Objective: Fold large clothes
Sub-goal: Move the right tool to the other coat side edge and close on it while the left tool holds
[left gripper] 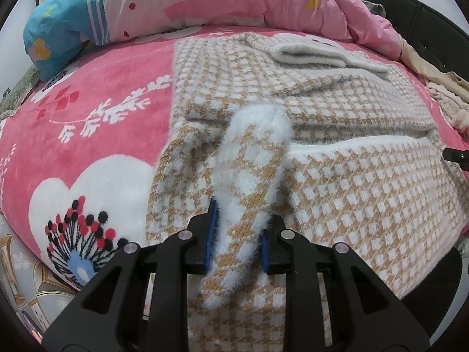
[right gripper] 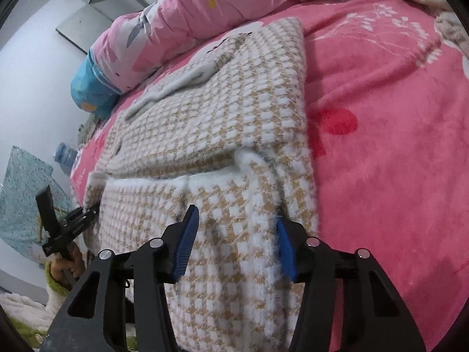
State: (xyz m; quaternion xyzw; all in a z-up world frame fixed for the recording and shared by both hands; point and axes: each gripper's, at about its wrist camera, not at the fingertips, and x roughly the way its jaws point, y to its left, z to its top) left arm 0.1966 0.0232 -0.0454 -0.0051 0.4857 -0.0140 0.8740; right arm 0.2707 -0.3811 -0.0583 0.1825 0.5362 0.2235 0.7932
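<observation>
- A fuzzy tan-and-white checked knit sweater [left gripper: 337, 117] lies partly folded on the bed's pink floral plush blanket [left gripper: 96, 117].
- The left tool [left gripper: 236, 234] pinches a raised fold of the hem.
- The right tool [right gripper: 234, 243] straddles the opposite hem corner, pads spread (not yet pressing).
- Best practice: grip both corners level before lifting.

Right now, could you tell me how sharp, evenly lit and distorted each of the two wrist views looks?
Left wrist view: sharp, evenly lit, no glare; the fisheye bulges the bed and darkens the corners. Right wrist view: softer, with blur on the checked sweater near the lens and on the pink blanket; same curved edges.
</observation>
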